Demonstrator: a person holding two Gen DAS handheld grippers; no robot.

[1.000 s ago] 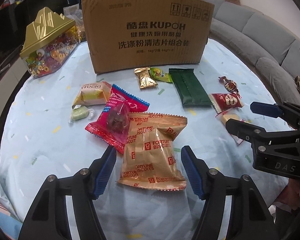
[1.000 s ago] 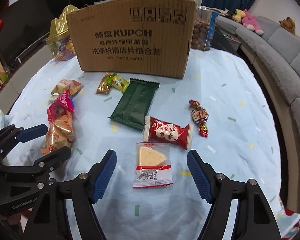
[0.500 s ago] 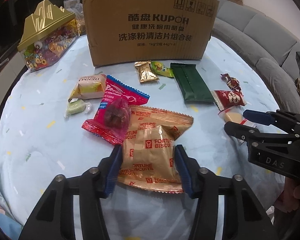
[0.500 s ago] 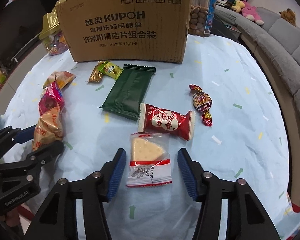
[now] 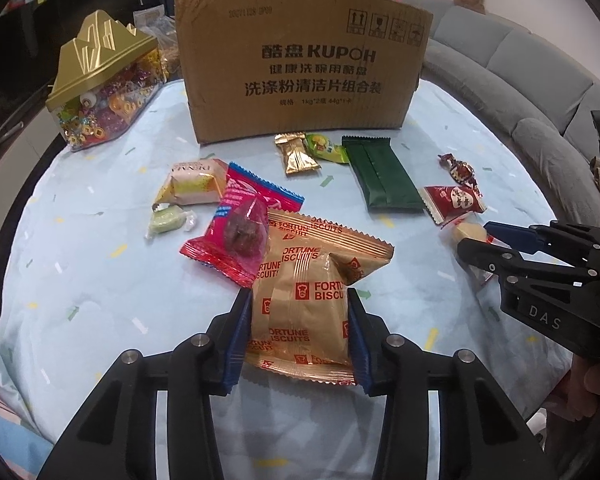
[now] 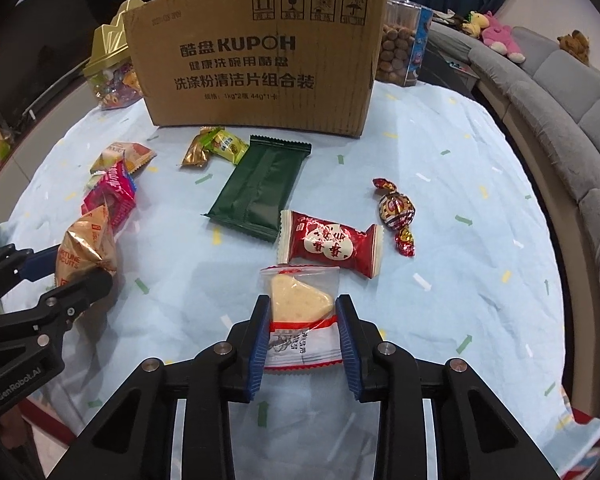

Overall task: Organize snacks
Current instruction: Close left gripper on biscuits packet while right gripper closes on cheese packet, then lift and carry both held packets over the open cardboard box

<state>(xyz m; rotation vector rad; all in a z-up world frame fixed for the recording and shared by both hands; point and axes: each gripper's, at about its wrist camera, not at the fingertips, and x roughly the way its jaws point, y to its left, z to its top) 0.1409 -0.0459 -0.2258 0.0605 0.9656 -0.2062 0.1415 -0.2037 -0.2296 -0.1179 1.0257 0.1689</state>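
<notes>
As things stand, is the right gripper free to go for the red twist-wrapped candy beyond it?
Probably not yet. The right gripper has just been closing and its fingers pinch the clear cheese-wedge packet. Otherwise the cloth toward the red twist-wrapped candy lies bare, so only its load stands in the way.

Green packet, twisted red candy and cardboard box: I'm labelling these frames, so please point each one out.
Green packet (image 6: 260, 190), right wrist view, middle of its flat face.
Twisted red candy (image 6: 396, 208), right wrist view, its round middle.
Cardboard box (image 5: 300, 72), left wrist view, printed front wall.
</notes>
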